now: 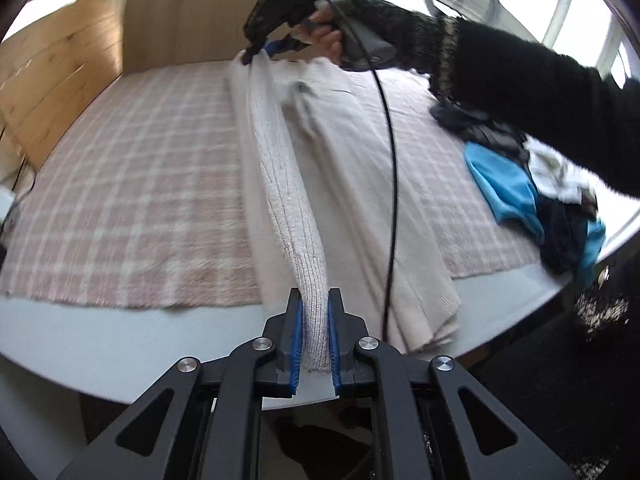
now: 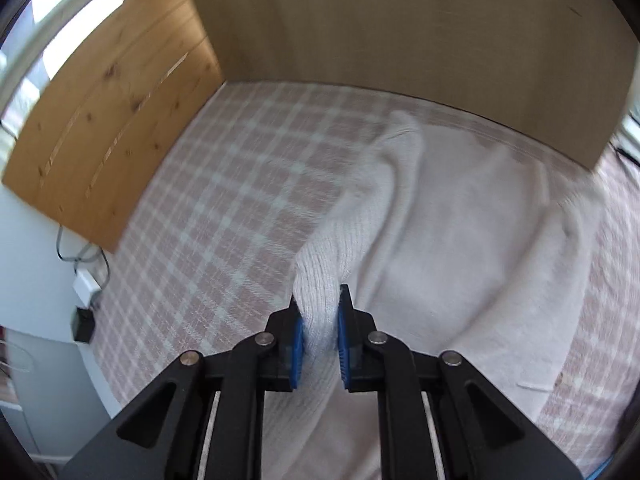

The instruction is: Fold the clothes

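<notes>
Between both claws (image 1: 314, 312), sweater (image 1: 280, 152) stretches lengthwise.

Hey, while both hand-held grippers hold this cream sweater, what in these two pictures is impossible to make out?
- Clothes pile, left wrist view: the dark sleeve covers part; single garments blur together.
- Cream knit sweater, left wrist view: the lifted fold hides what lies under it.
- Right hand-held gripper, left wrist view: small and far, pads barely visible.
- Sweater's near hem, right wrist view: hidden behind the gripper's own body.
</notes>
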Demonstrator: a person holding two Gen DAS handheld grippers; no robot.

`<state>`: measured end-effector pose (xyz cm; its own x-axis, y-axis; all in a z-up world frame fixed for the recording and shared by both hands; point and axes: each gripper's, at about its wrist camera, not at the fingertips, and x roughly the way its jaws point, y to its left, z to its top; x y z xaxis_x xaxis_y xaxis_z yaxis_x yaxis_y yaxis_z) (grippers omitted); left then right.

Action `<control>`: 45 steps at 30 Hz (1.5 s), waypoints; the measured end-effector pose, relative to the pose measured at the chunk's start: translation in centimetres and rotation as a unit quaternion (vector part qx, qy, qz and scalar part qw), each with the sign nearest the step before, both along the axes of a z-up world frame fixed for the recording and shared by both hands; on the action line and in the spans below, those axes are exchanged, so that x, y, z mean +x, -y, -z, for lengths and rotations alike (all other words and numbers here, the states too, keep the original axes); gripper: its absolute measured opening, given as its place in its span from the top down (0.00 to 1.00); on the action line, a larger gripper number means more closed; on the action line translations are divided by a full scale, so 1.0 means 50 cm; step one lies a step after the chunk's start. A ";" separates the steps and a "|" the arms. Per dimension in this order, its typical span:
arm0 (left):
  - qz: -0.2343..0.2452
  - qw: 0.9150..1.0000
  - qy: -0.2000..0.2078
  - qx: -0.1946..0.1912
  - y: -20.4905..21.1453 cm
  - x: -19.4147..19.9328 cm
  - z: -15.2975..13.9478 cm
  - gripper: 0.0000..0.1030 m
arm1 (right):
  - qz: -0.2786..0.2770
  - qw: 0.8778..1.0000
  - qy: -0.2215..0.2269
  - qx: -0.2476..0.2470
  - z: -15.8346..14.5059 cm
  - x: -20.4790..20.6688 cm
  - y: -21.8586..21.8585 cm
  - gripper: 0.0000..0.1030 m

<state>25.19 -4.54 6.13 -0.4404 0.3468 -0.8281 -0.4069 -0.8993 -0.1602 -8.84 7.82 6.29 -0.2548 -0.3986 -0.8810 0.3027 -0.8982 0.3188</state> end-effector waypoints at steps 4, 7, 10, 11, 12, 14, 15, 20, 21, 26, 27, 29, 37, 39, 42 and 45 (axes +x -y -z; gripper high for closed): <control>0.056 0.997 0.033 -0.038 -0.074 -0.008 0.049 0.87 | 0.015 0.998 0.031 0.049 0.049 -0.027 -0.068 0.82; 0.075 0.995 0.048 -0.052 -0.076 0.008 0.048 0.86 | 0.016 0.998 0.049 0.028 0.046 -0.020 -0.116 0.74; 0.079 0.995 0.056 -0.032 -0.048 0.014 0.005 0.82 | 0.011 0.999 0.026 -0.015 -0.025 0.001 -0.157 0.69; 0.074 0.995 0.052 -0.028 -0.025 0.009 -0.020 0.80 | 0.010 0.999 0.018 -0.035 -0.052 0.011 -0.175 0.69; 0.068 0.996 0.049 -0.025 -0.002 0.004 -0.045 0.80 | 0.009 0.998 0.010 -0.054 -0.080 0.021 -0.194 0.69; 0.053 0.998 0.032 -0.025 0.048 -0.018 -0.097 0.80 | 0.018 0.996 -0.005 -0.082 -0.132 0.046 -0.235 0.69; 0.043 0.998 0.021 -0.027 0.073 -0.035 -0.124 0.79 | 0.024 0.996 -0.013 -0.090 -0.153 0.059 -0.240 0.69; 0.008 0.998 -0.041 -0.044 0.166 -0.188 -0.220 0.79 | 0.069 0.993 -0.056 -0.071 -0.258 0.088 -0.353 0.69; 0.002 0.998 -0.053 -0.046 0.182 -0.222 -0.237 0.79 | 0.078 0.993 -0.062 -0.065 -0.266 0.085 -0.371 0.69; 0.019 0.998 -0.046 -0.038 0.152 -0.431 -0.190 0.79 | 0.125 0.990 -0.042 -0.047 -0.207 0.070 -0.408 0.69; 0.023 0.998 -0.040 -0.035 0.135 -0.472 -0.169 0.79 | 0.132 0.990 -0.032 -0.048 -0.184 0.063 -0.413 0.69; 0.032 0.999 -0.025 -0.024 0.100 -0.548 -0.126 0.79 | 0.142 0.989 -0.016 -0.046 -0.136 0.041 -0.400 0.69; 0.040 0.997 0.056 0.022 0.010 -0.799 0.029 0.79 | 0.165 0.984 0.008 -0.060 0.005 -0.056 -0.360 0.63; 0.048 0.996 0.073 0.027 -0.008 -0.832 0.059 0.79 | 0.160 0.985 0.004 -0.064 0.022 -0.077 -0.359 0.58; 0.063 0.995 0.076 0.023 -0.043 -0.857 0.087 0.79 | 0.151 0.986 -0.001 -0.066 0.044 -0.105 -0.359 0.55; 0.082 0.995 0.059 0.015 -0.082 -0.871 0.096 0.79 | 0.136 0.988 0.000 -0.071 0.068 -0.131 -0.358 0.55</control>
